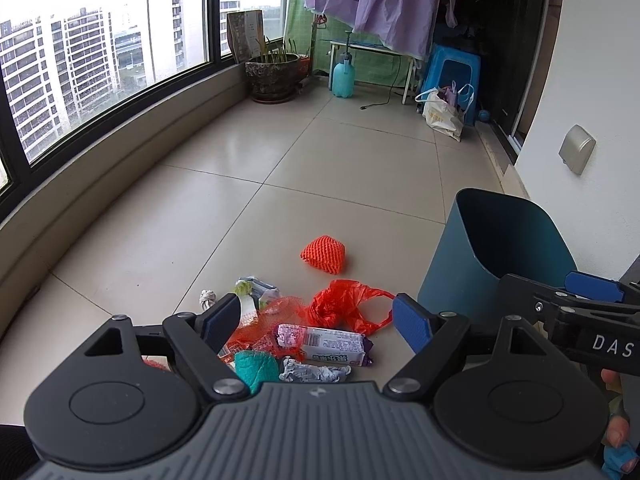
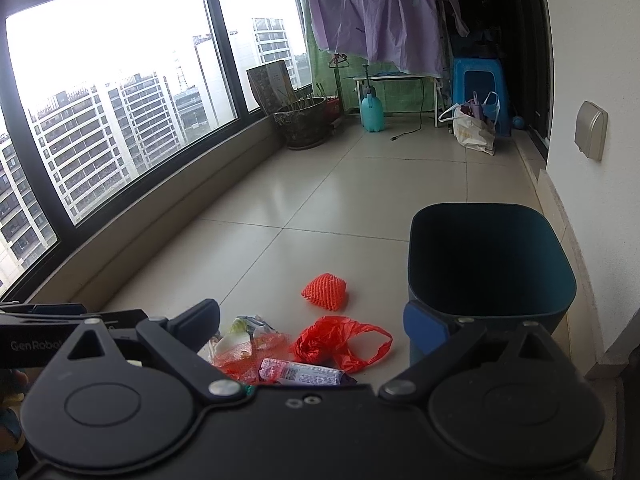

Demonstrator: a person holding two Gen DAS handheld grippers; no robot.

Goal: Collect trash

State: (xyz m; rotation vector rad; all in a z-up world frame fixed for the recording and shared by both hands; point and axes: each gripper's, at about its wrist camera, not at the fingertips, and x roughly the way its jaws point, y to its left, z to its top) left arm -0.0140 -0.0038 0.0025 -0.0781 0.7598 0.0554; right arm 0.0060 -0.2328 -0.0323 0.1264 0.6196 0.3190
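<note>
A pile of trash lies on the tiled floor: a red plastic bag [image 1: 344, 306] [image 2: 332, 340], an orange foam net [image 1: 323, 254] [image 2: 324, 291] set apart farther out, a purple snack wrapper [image 1: 326, 346] [image 2: 300, 372], orange mesh [image 1: 260, 322], a teal net [image 1: 256, 368] and crumpled foil [image 1: 314, 372]. A dark teal bin [image 1: 496, 256] [image 2: 492, 264] stands upright to the right of the pile. My left gripper [image 1: 318, 320] hangs open above the near side of the pile, holding nothing. My right gripper [image 2: 312, 322] is also open and holds nothing, its right finger in front of the bin's left wall.
A curved window ledge [image 1: 120, 184] runs along the left and a white wall [image 1: 592, 92] along the right. At the far end stand a plant pot [image 1: 272, 74], a teal sprayer bottle [image 1: 343, 76], a blue stool [image 1: 454, 68] and a white bag [image 1: 442, 114]. A cable [image 1: 384, 98] lies on the floor.
</note>
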